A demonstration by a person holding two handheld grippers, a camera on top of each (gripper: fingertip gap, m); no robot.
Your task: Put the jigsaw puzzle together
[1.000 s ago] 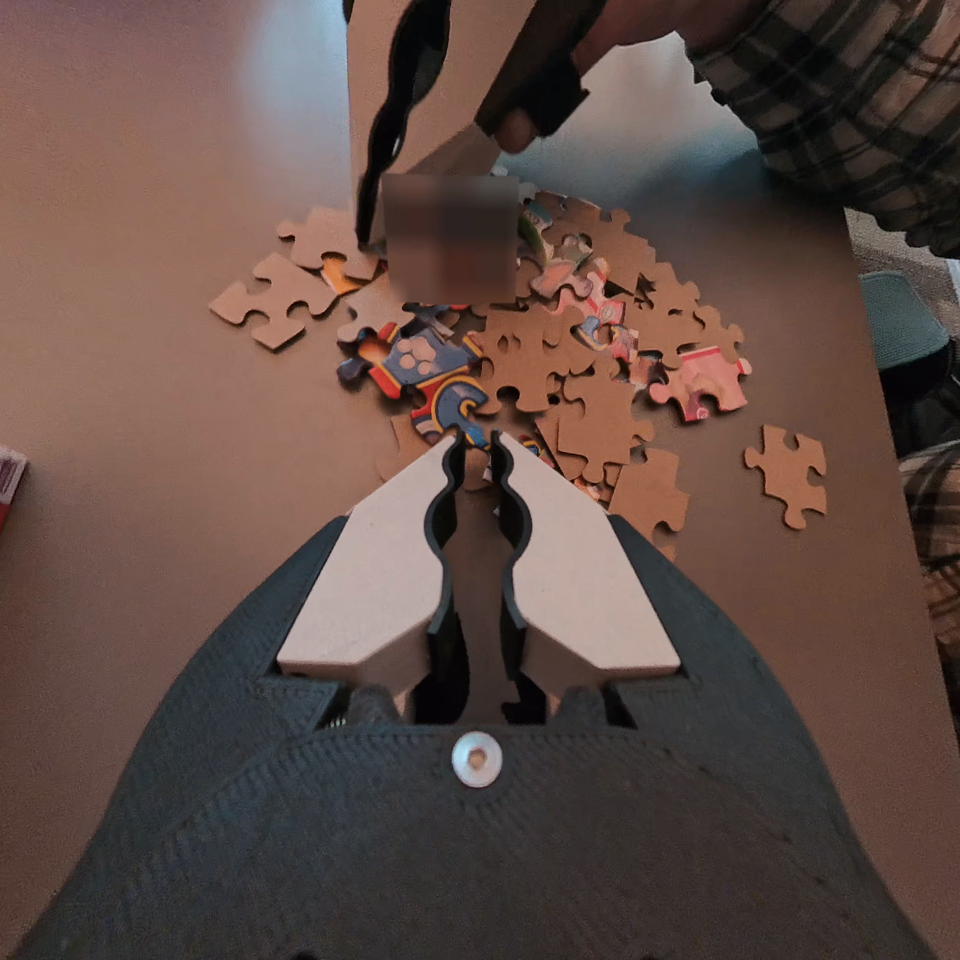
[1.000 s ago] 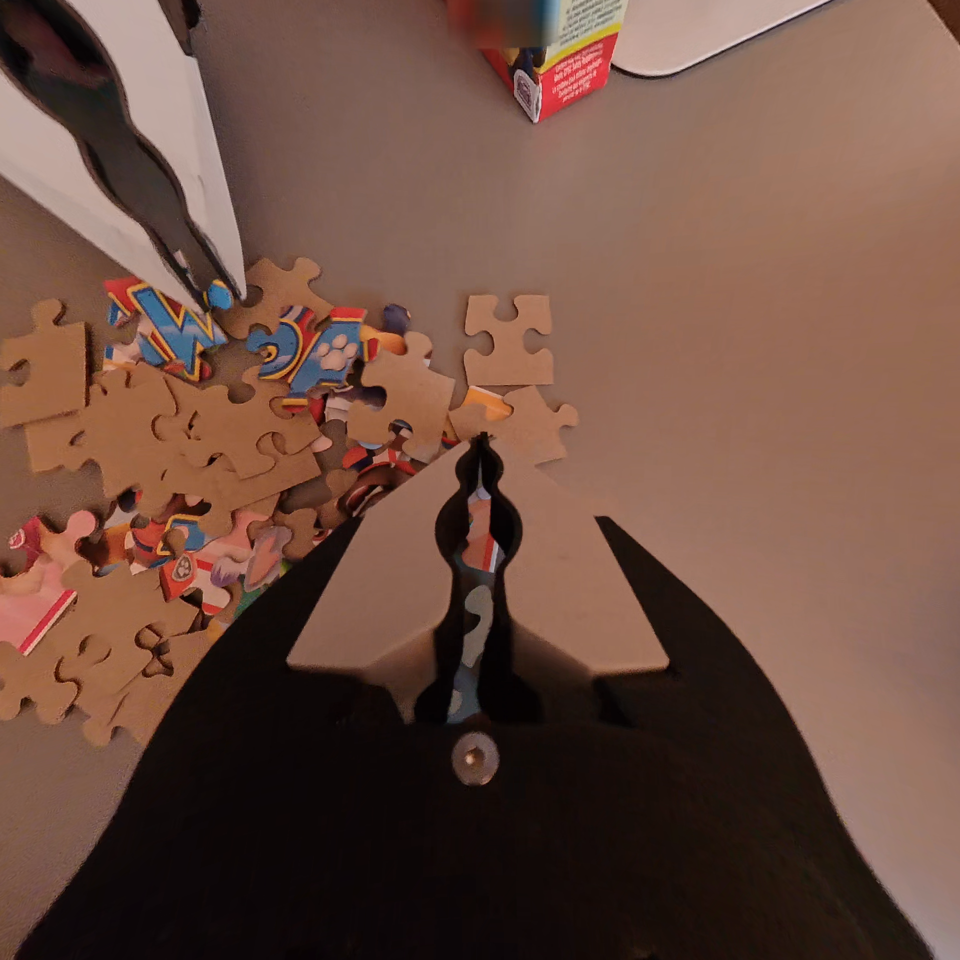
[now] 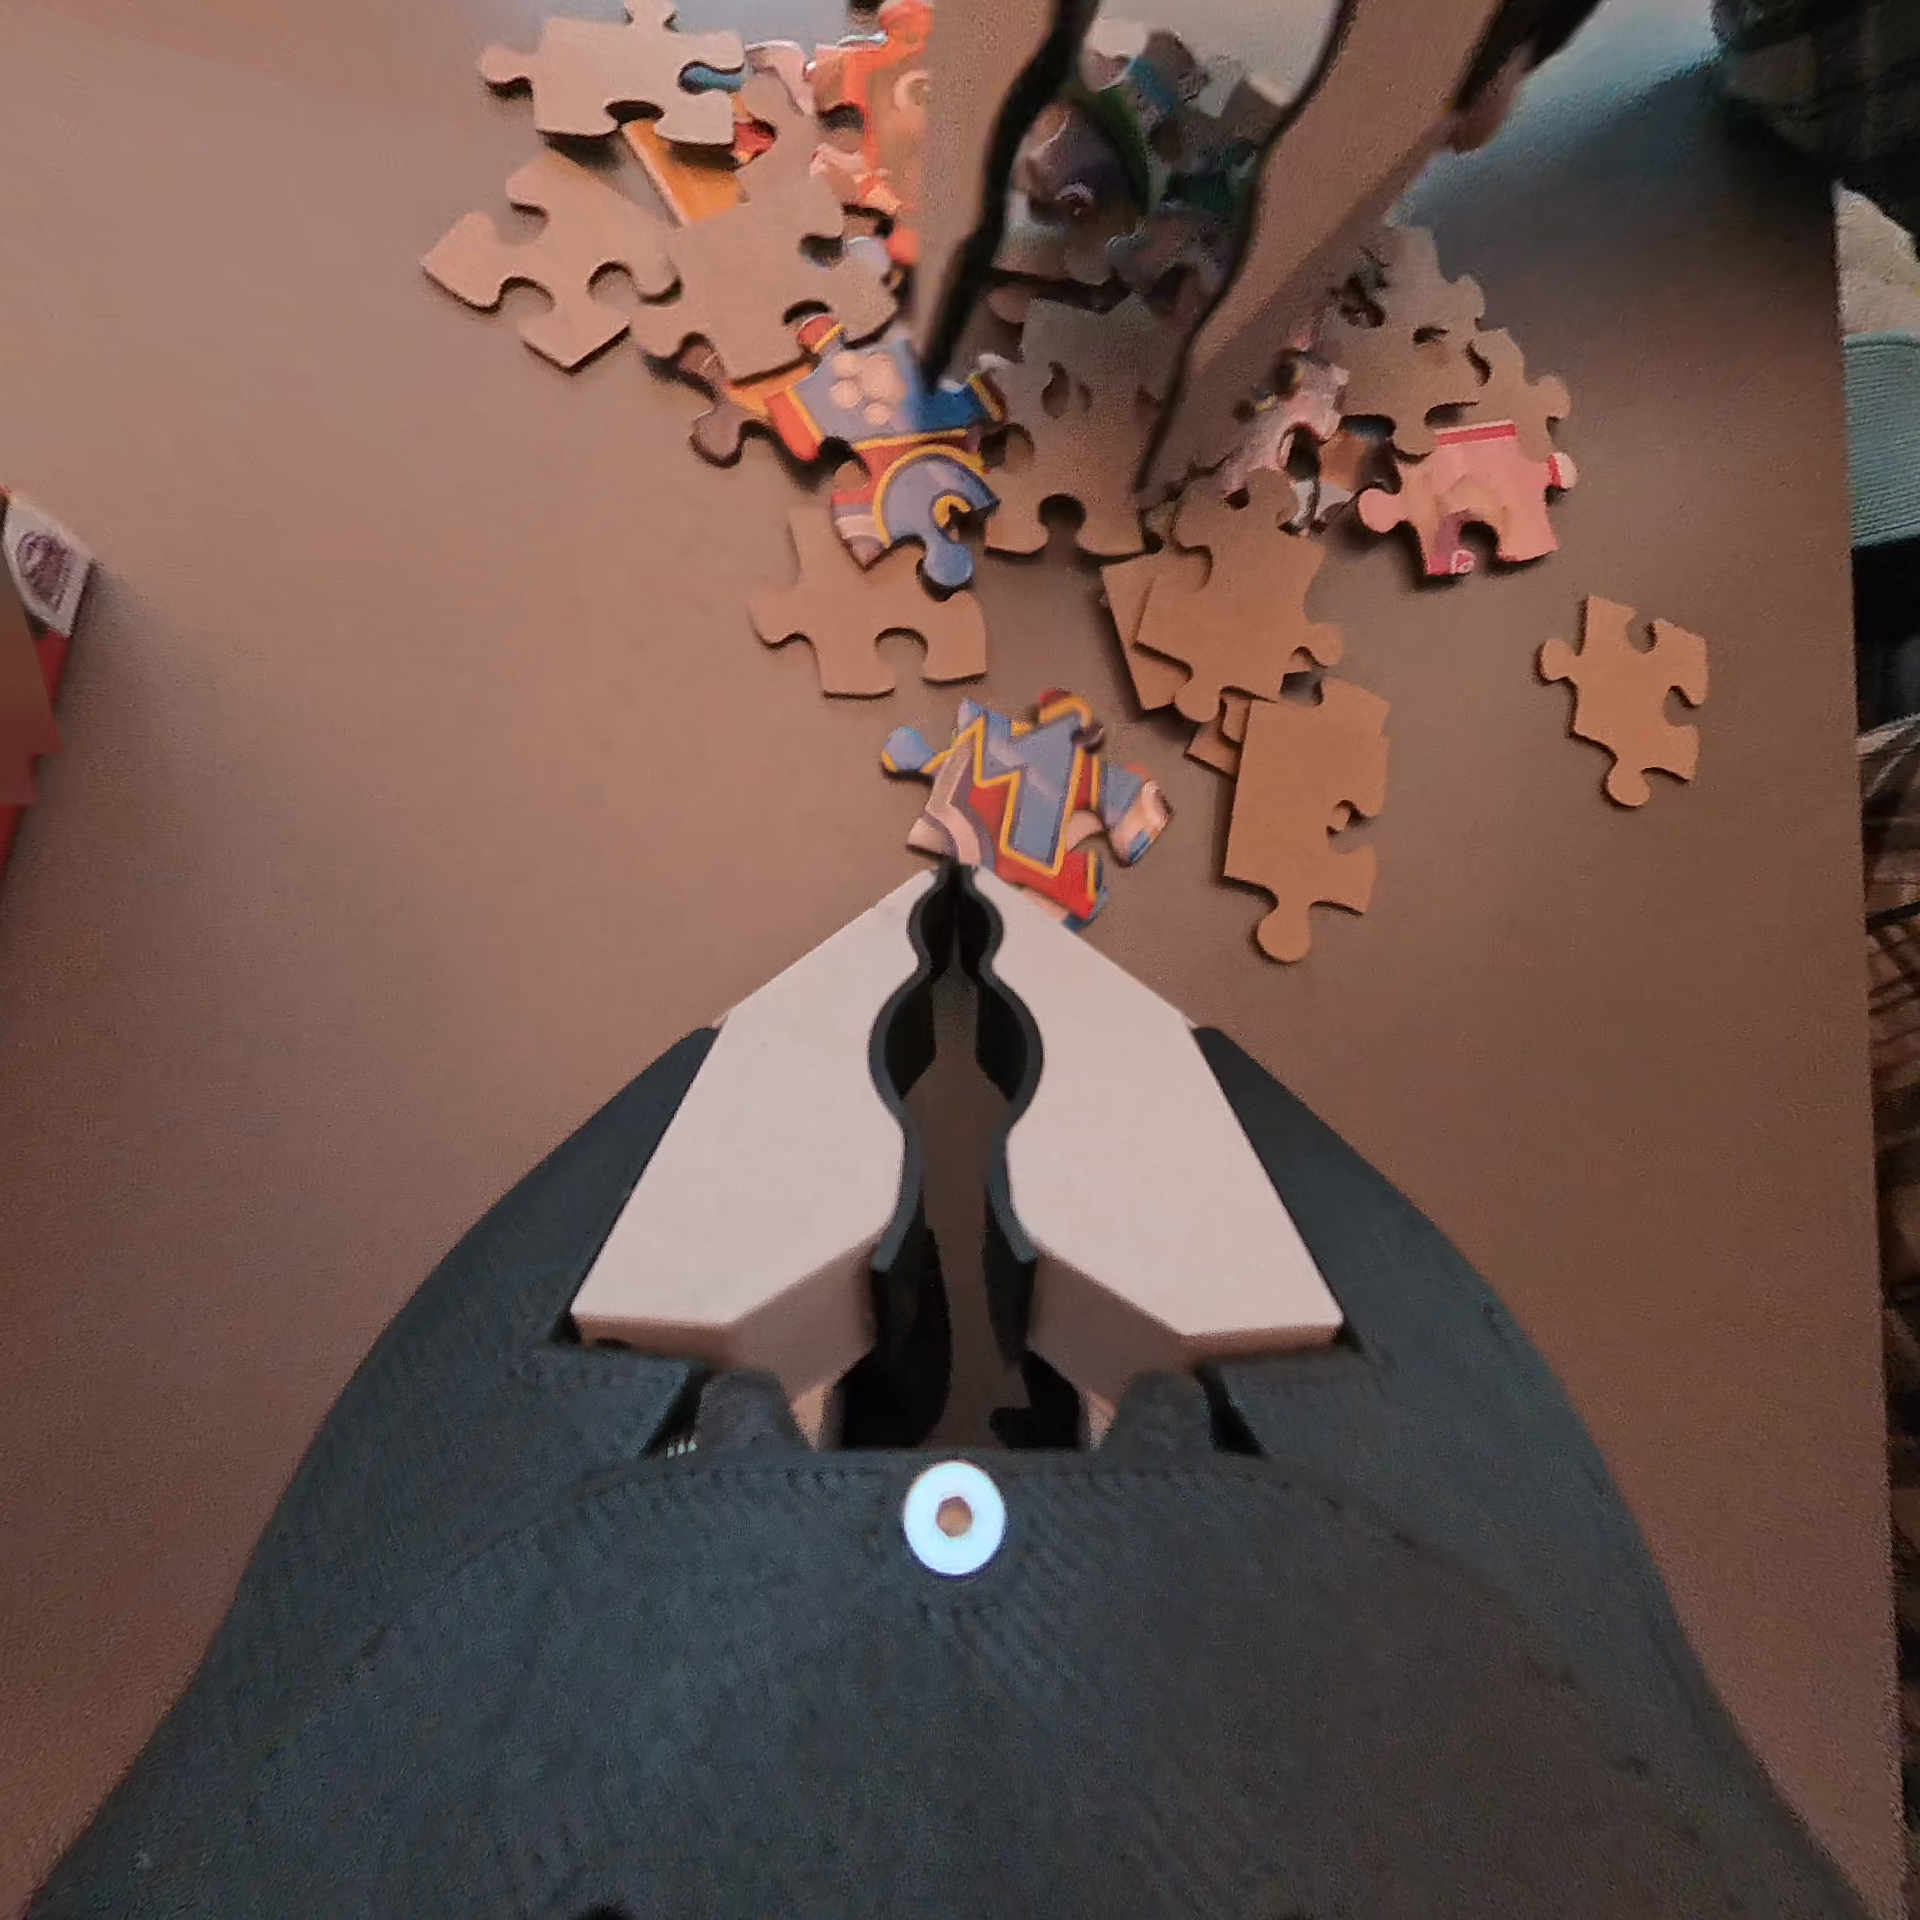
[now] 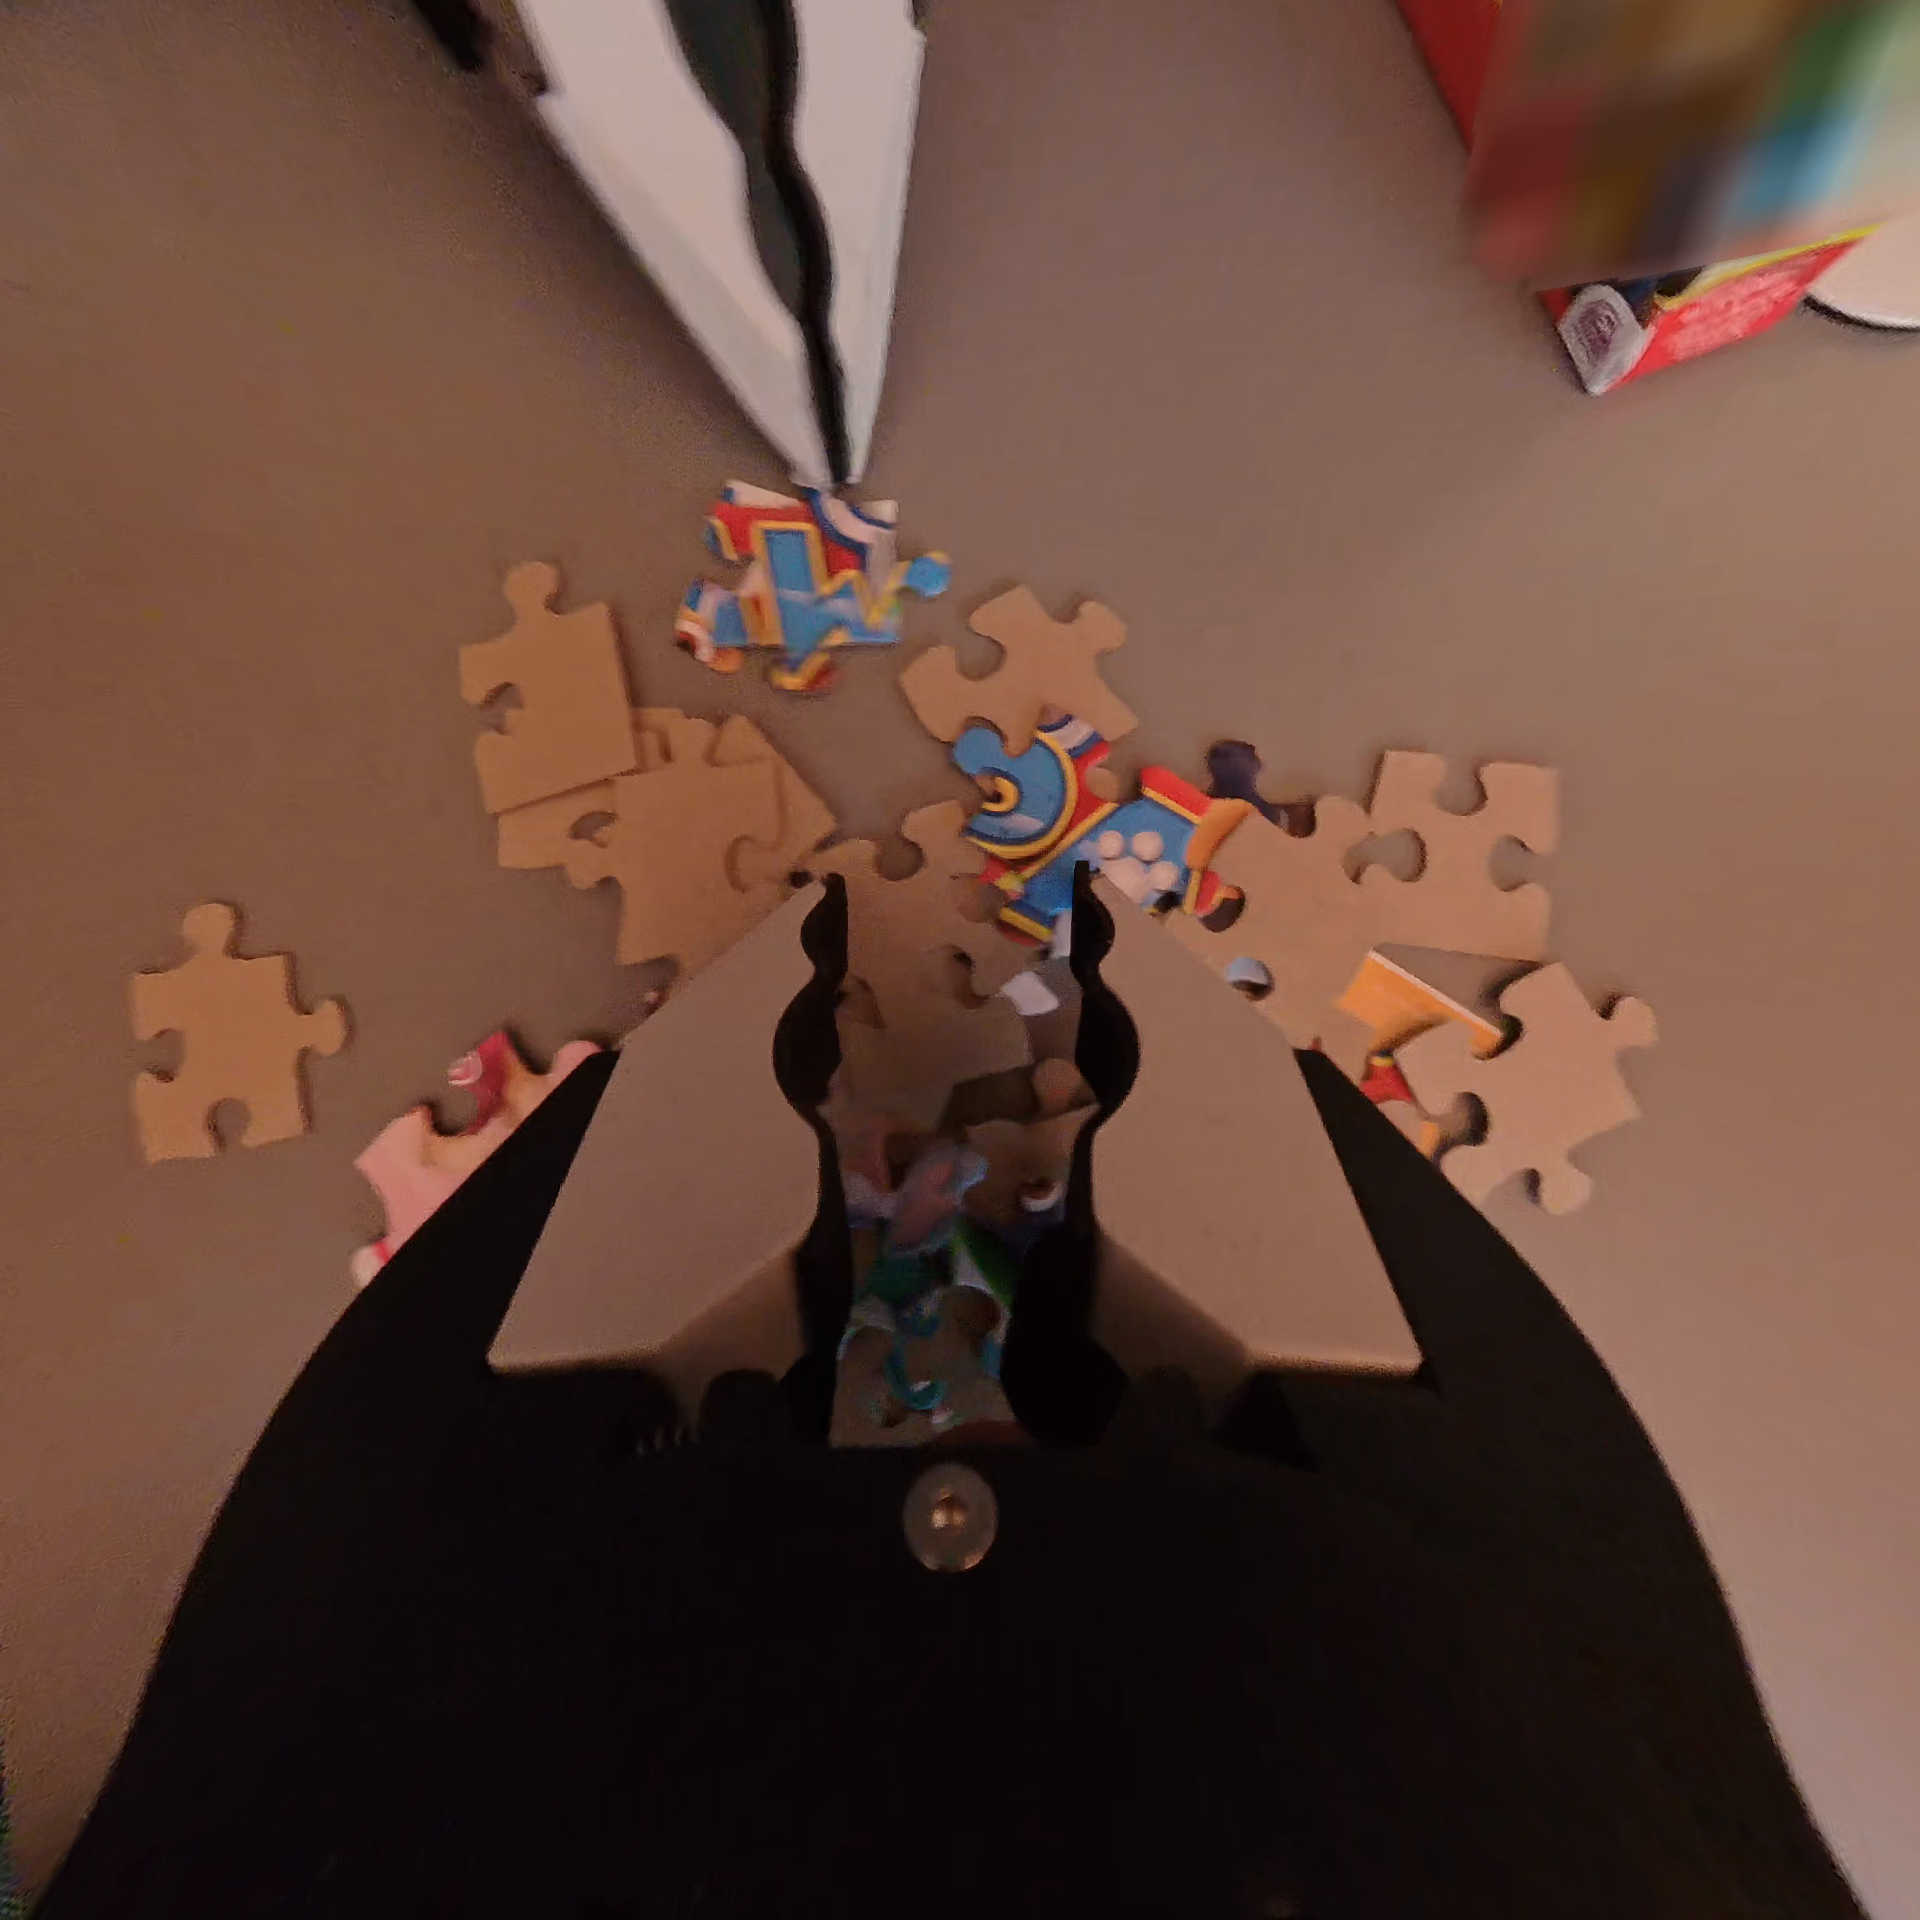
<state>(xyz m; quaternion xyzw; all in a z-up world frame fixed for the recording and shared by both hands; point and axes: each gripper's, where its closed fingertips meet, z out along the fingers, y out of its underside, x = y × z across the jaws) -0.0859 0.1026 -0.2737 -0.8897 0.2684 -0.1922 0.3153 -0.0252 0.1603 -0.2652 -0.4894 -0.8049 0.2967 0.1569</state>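
Red, blue and yellow colour the printed piece (image 3: 1023, 805) that lies face up on the brown table (image 3: 364, 727), a little apart from the main heap of puzzle pieces (image 3: 1091, 343). The left gripper (image 3: 954, 878) has its fingers pressed together at the tips, right at the near edge of this piece; whether they actually pinch the edge or only touch it cannot be told. In the right wrist view the same piece (image 4: 805, 587) sits just under those closed white fingertips, with bare table around most of it.

Most of the heap lies brown side up, cardboard backs overlapping one another. A second printed piece (image 4: 1081, 836) with blue, red and small white dots lies face up among them, and a pink piece (image 3: 1470, 499) sits at the heap's right side. One brown piece (image 3: 1626, 696) lies alone, apart from the rest.

The right gripper (image 4: 956, 899) hangs over the heap with its fingers spread apart and nothing between them; one fingertip is at the dotted piece.

A red box (image 4: 1704, 312) stands on the table beyond the pieces, partly blurred.
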